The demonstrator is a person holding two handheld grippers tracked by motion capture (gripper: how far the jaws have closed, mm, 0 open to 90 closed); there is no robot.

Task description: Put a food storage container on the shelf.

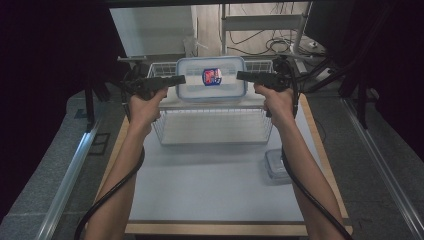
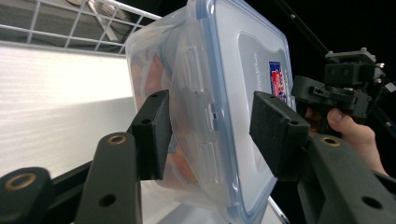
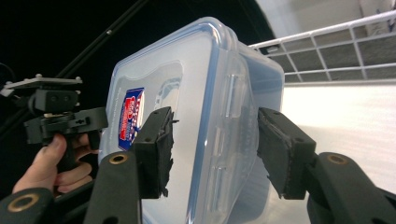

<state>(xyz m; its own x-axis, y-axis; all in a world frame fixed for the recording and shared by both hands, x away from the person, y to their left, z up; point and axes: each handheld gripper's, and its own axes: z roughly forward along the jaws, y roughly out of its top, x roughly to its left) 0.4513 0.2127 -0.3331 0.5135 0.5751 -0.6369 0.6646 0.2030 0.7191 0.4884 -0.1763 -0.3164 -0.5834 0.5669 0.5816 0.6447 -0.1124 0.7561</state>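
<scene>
At upper centre of the high view, the box (image 1: pixel 211 78) sits over the wire basket (image 1: pixel 215 127), between both grippers. Left gripper (image 1: pixel 179 79) and right gripper (image 1: pixel 242 75) straddle its short ends; whether the pads press cannot be told.

Red-blue label (image 1: pixel 212 76) sitting on lid of clear plastic container (image 1: pixel 196 85); print on it blurring, no word or number reading legibly

table (image 1: pixel 210 200) with wire basket (image 1: pixel 215 127), small container (image 1: pixel 276 166)
</scene>
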